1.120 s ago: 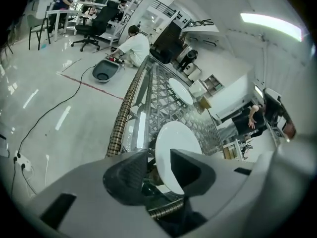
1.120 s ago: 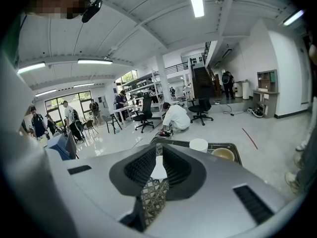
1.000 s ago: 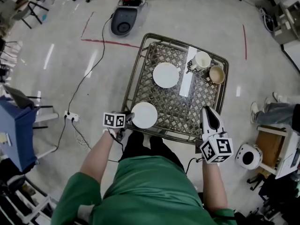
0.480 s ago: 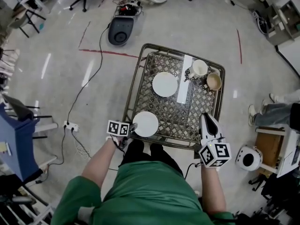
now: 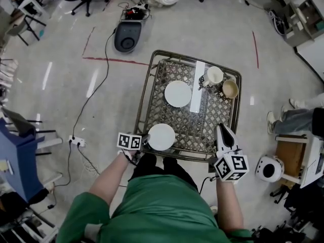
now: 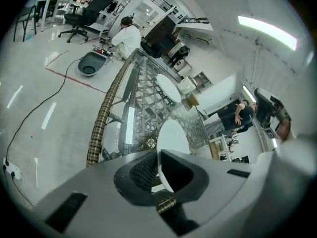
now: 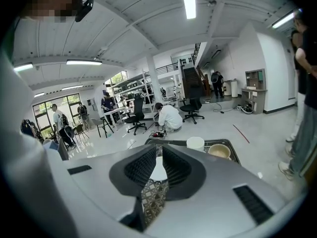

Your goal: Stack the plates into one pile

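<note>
Two plates are lying on the surface [image 5: 178,116]: far plate [image 5: 178,93] toward twelve o'clock, near plate [image 5: 162,136] at seven. The left tool [image 5: 145,139], jaws just closing, is pinching its nine-o'clock rim; probably ceramic, stiff, slick. The right tool [image 5: 224,131] is idling narrow, empty.

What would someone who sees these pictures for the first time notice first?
Most striking is the round white plate at the near edge of the metal lattice table, its rim pinched by the left gripper, whose jaws have just closed on it. A second round white plate lies flat farther back, with a white mug and a tan cup to its right.
</note>
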A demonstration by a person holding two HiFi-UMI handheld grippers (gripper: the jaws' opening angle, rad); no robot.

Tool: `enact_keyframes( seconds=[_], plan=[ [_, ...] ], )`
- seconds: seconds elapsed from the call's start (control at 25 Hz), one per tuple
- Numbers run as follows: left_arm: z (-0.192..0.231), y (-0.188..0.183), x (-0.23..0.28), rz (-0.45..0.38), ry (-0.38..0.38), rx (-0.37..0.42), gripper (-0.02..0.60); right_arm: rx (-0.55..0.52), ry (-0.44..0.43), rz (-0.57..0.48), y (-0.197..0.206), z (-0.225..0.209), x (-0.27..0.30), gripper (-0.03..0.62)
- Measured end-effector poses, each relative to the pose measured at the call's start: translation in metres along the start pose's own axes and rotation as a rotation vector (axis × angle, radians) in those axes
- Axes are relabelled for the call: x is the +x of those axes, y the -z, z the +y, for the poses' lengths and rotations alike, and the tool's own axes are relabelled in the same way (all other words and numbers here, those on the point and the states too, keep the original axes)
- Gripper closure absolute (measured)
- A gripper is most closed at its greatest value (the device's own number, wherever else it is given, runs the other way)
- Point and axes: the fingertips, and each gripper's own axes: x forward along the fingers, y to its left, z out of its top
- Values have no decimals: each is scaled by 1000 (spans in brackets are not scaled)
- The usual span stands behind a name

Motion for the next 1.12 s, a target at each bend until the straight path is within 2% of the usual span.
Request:
enact_keyframes(
  seconds=[0.36,0.72,1.12],
  plan=[
    [-48,-43,-12,-85,176,21,553,29,26,-21,-4,3,-1,539],
    [-64,-84,-28,-177,230,29,554,47,58,-42,-8,-3,-7,540],
    [-69,-141,-28,-260,253,23,554,59,95,-52,-11,-15,-11,540]
  ],
)
